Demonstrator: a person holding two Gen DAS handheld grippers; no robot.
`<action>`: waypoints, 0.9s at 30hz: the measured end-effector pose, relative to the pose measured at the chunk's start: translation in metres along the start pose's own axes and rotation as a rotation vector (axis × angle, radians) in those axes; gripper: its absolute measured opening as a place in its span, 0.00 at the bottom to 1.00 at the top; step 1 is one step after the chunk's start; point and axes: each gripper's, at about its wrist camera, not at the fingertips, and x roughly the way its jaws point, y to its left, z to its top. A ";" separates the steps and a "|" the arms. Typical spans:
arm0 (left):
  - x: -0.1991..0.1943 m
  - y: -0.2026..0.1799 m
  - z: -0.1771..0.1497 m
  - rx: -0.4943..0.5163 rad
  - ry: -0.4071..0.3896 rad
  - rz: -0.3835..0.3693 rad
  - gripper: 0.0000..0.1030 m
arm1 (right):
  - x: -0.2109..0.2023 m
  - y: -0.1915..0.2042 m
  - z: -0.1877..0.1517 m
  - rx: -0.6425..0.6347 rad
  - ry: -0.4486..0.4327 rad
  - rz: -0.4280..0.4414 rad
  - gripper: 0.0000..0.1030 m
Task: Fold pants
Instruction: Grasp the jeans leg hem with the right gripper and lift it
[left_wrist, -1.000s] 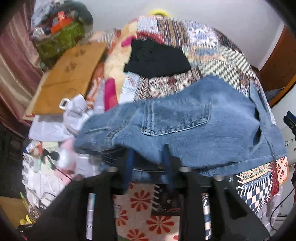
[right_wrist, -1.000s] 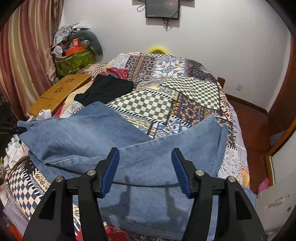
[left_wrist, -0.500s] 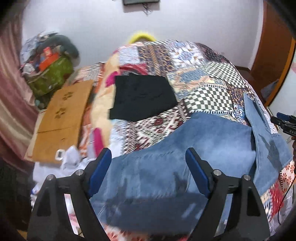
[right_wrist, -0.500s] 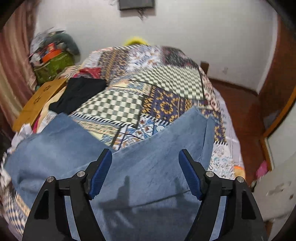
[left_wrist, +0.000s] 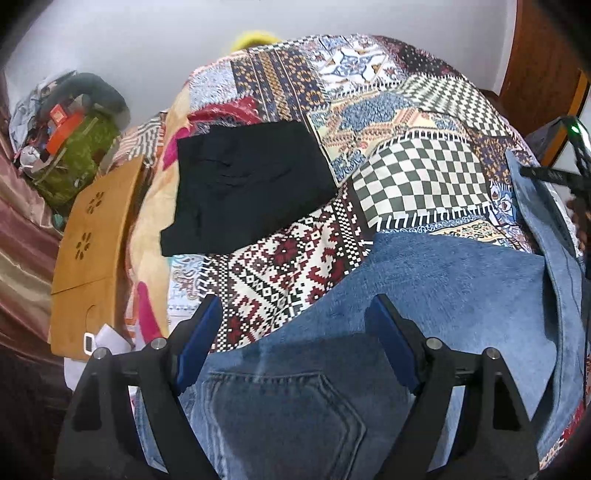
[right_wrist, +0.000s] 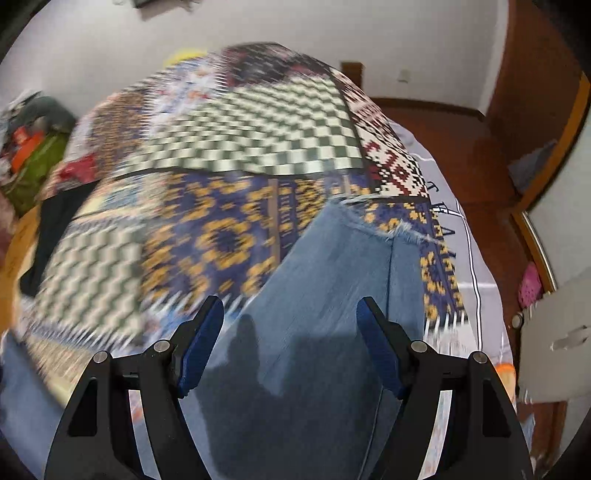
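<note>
Blue jeans (left_wrist: 443, 288) lie spread on the patchwork bedspread (left_wrist: 424, 173), a back pocket facing up below my left gripper (left_wrist: 295, 332). That gripper hangs open over the denim, with nothing pinched between its blue pads. In the right wrist view, which is blurred, one jeans leg (right_wrist: 332, 277) runs up to a frayed hem. My right gripper (right_wrist: 290, 339) stands open above that leg, its pads apart from the cloth. The right gripper (left_wrist: 554, 173) also shows at the left wrist view's right edge, by the folded-up denim.
A folded black garment (left_wrist: 251, 184) lies further up the bed. A wooden board (left_wrist: 92, 240) and a green bag with clutter (left_wrist: 74, 147) sit off the bed's left side. Wooden floor (right_wrist: 461, 147) and a white cabinet (right_wrist: 554, 350) lie to the right.
My left gripper let go of the jeans' edge, opened wide and shifted over the back pocket. My right gripper widened and swept along the leg toward the frayed hem.
</note>
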 end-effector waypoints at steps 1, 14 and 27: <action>0.005 -0.001 0.001 0.004 0.011 -0.004 0.80 | 0.011 -0.004 0.007 0.008 0.012 -0.017 0.69; 0.000 -0.008 0.008 -0.001 -0.004 0.021 0.80 | 0.052 -0.004 0.018 -0.048 -0.003 -0.090 0.11; -0.054 -0.039 -0.012 0.019 -0.075 0.000 0.83 | -0.110 -0.082 -0.017 0.036 -0.199 -0.063 0.05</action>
